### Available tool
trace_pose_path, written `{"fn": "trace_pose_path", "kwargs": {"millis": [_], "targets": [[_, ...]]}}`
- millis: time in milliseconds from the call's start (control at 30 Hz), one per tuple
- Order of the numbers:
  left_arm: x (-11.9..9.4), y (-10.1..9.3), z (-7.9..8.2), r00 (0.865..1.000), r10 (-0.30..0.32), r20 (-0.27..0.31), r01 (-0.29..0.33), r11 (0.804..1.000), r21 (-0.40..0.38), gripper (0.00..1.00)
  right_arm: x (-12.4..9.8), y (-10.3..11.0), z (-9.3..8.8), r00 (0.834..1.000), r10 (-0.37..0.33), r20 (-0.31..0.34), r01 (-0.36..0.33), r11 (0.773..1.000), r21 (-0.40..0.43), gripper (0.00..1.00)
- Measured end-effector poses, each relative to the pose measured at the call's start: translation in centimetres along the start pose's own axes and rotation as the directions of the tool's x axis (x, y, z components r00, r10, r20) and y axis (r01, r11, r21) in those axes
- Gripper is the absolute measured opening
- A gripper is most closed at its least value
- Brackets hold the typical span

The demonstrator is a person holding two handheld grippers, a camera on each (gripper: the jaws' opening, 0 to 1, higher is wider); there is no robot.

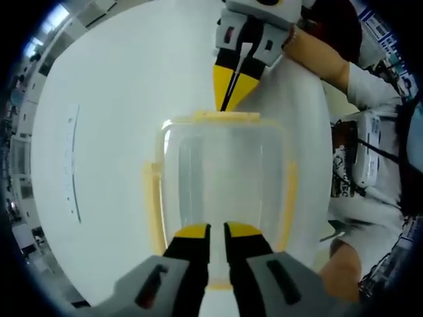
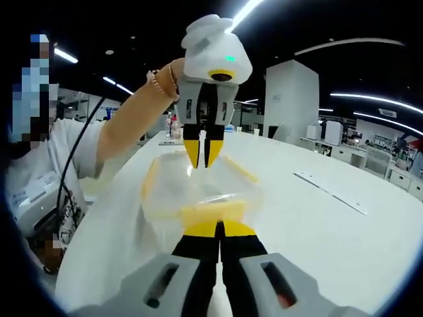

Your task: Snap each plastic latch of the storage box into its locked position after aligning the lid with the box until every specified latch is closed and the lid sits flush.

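- Clear storage box with yellow latches sits mid-frame in the left gripper view, on the white table; lid looks seated, flushness uncertain through clear plastic.
- Left gripper presses the near short edge, jaws nearly together, nothing between them. I judge it is bearing down on that end latch.
- Right gripper meets the far-end latch, jaws closed, empty: pushing from opposite ends steadies the box.
- Near latch hidden under my jaws; side latches blurred, locked or not unclear.
- Person's sleeve cut off upper right.
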State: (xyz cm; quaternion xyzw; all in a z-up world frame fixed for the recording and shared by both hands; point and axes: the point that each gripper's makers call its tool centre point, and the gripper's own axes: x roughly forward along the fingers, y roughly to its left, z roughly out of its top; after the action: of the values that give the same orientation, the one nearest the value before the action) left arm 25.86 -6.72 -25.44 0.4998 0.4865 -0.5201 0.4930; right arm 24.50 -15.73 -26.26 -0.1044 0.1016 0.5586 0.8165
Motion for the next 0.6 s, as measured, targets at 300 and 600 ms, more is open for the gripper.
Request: {"fn": "trace_pose_path", "kwargs": {"millis": [300, 600], "targets": [[0.01, 0.03, -0.01, 1.0, -0.002, 0.021, 0.002, 1.0, 0.0, 0.08, 0.01, -0.04, -0.05, 1.0, 0.0, -0.001, 0.0, 1.0, 0.001, 0.0], [0.23, -0.44, -0.08, 0.999, -0.003, 0.038, 0.003, 1.0, 0.005, 0.08, 0.12, -0.05, 0.08, 1.0, -0.005, -0.003, 0.005, 1.0, -0.018, 0.0]]}}
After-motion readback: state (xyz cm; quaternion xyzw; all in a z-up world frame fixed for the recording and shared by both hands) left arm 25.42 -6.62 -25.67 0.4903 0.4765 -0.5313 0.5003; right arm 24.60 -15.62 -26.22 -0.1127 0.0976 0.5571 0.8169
